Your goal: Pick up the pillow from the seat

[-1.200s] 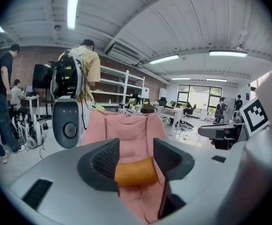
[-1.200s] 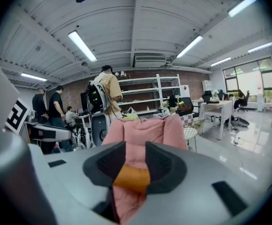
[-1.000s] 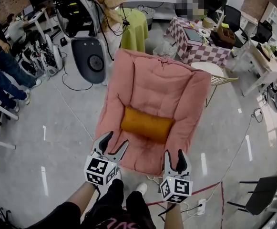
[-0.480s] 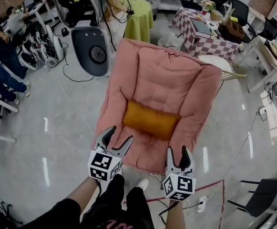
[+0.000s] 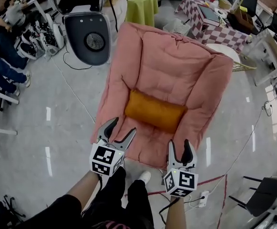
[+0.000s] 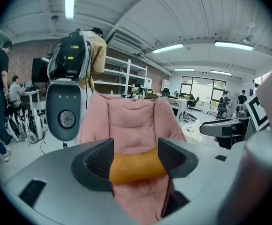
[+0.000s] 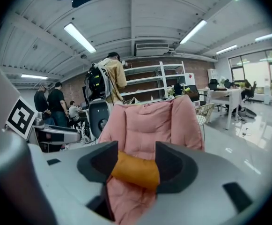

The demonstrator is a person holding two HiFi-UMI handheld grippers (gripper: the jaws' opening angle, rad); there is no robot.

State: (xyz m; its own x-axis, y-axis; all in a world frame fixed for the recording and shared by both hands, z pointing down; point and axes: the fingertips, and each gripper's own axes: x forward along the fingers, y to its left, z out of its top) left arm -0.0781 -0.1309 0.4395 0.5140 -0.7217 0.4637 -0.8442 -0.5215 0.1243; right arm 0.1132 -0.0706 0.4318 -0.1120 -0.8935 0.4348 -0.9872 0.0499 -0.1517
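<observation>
your legs: lowest in the head view, between the two marker cubes, one shoe on the grey floor.
left gripper: jaws apart and just been opening. the pads press on nothing. its tips sit over the front left corner of the seat.
right gripper: jaws apart too, also just been opening, gripping nothing. it hangs at the seat's front edge, right of centre.
floor by your feet: a red tape line and a white power strip with its cable, to your right.
what stands in the way: only the pink cushion's front lip lies between your tips and the pillow.
pillow: orange, lying crosswise on the seat of the pink armchair, against the backrest. each gripper view frames it in the gap between the jaws, farther off and untouched.
beyond the chair: a white machine with a dark round-grilled front to the left behind it, a wire-backed chair to the right.
farthest: a green-draped table, a checkered table, and people by desks at far left.
</observation>
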